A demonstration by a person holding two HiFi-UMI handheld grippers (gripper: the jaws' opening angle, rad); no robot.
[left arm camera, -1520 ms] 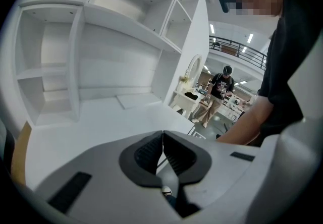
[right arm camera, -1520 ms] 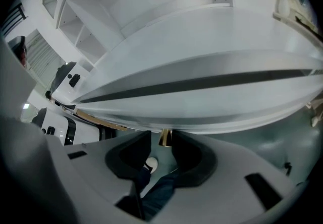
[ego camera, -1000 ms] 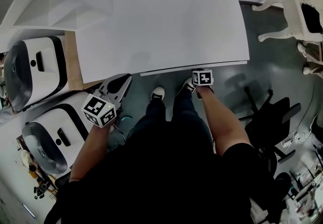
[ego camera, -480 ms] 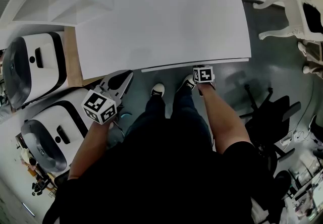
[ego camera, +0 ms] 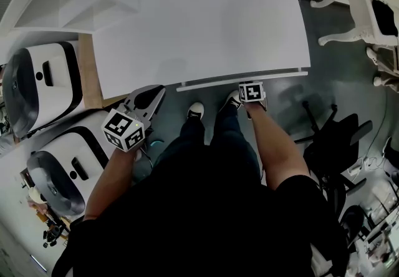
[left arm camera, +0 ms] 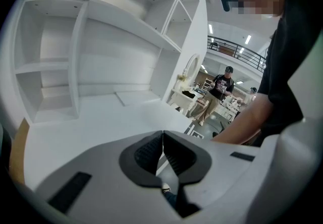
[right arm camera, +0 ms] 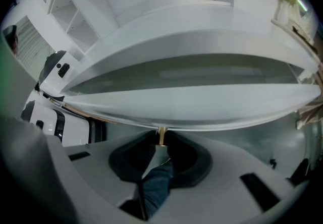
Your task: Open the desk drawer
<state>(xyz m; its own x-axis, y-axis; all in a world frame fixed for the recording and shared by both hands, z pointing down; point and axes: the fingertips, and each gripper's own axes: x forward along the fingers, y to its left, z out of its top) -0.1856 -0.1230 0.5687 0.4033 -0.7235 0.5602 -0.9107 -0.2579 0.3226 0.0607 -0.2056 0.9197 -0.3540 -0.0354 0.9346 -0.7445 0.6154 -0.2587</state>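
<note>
Pinches the single small brass knob (right arm camera: 161,134) in the right gripper (right arm camera: 160,143), pads narrow on its stem, at the desk's front edge toward the right corner. Idles with the left gripper (left arm camera: 162,136) by the front left corner, jaws pressed together on nothing. Shows one drawer (ego camera: 243,78) as a thin strip barely proud of the front edge of the one white desk (ego camera: 199,26). Looks like the pull itself, hardly begun. Calls next for drawing straight back toward the body, level, without slipping off so small a knob. Leaves two white machines (ego camera: 37,85) beyond the desk's left edge.
</note>
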